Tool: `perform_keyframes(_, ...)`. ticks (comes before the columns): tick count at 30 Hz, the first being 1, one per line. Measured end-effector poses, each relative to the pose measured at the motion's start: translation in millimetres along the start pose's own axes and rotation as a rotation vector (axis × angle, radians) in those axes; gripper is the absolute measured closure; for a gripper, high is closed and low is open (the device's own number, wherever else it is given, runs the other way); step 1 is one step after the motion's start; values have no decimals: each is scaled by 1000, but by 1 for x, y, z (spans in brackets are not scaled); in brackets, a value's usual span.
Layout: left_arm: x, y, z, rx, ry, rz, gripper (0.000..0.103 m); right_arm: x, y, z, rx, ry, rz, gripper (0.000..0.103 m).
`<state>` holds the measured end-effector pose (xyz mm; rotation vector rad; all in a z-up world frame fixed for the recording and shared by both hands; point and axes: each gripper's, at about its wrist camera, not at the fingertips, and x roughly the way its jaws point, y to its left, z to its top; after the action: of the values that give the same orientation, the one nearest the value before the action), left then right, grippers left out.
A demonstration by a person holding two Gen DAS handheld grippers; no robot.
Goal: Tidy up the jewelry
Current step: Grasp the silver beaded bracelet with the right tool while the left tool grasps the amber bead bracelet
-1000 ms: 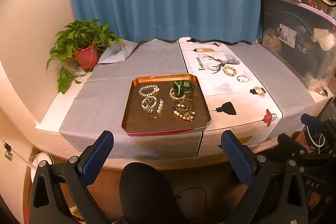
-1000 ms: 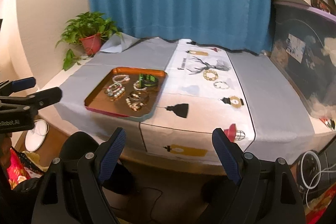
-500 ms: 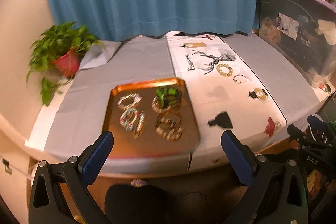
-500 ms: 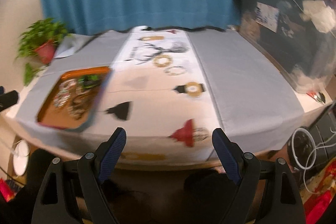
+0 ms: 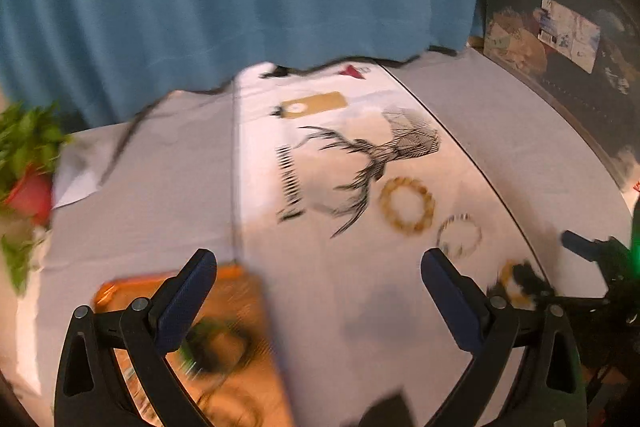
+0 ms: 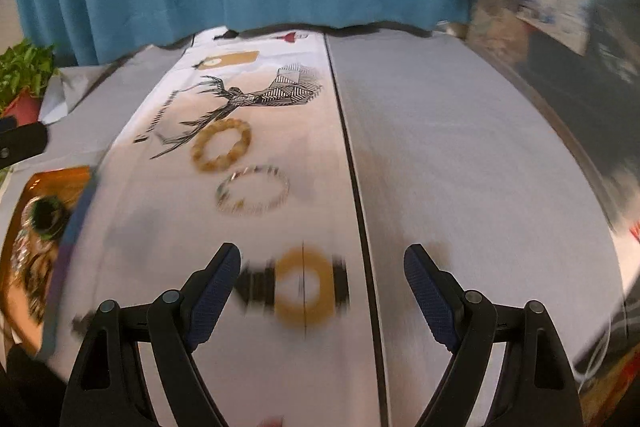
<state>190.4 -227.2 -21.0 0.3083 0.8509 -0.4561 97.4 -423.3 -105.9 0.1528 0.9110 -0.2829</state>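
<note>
Left gripper (image 5: 318, 283): jaws apart, empty | right gripper (image 6: 322, 277): jaws apart, empty | amber bracelet (image 6: 221, 145), clear bracelet (image 6: 253, 190): on surface (image 6: 460, 167) | tray (image 6: 24, 227): bracelets inside

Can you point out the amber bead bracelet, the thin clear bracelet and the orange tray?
amber bead bracelet (image 6: 221, 145): right wrist view, its lower-left beads.
thin clear bracelet (image 6: 253, 190): right wrist view, its lower rim.
orange tray (image 6: 60, 179): right wrist view, its bare far corner.

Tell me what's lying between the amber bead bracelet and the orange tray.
Only bare white printed cloth, bearing the deer drawing, lies between the amber bead bracelet and the orange tray; the right wrist view shows it.
</note>
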Motion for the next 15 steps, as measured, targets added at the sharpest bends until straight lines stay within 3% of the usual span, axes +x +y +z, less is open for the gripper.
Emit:
perform_keyframes(7, 92, -21, 32, -15, 112, -94, 1, 72, 5, 38, -73, 65, 30, 19)
perform_keyframes(14, 156, -17, 31, -59, 252, -99, 2, 80, 10, 39, -95, 13, 56, 19)
perform_keyframes(15, 157, -19, 29, -36, 236, -80, 0, 79, 10, 39, -96, 13, 56, 19)
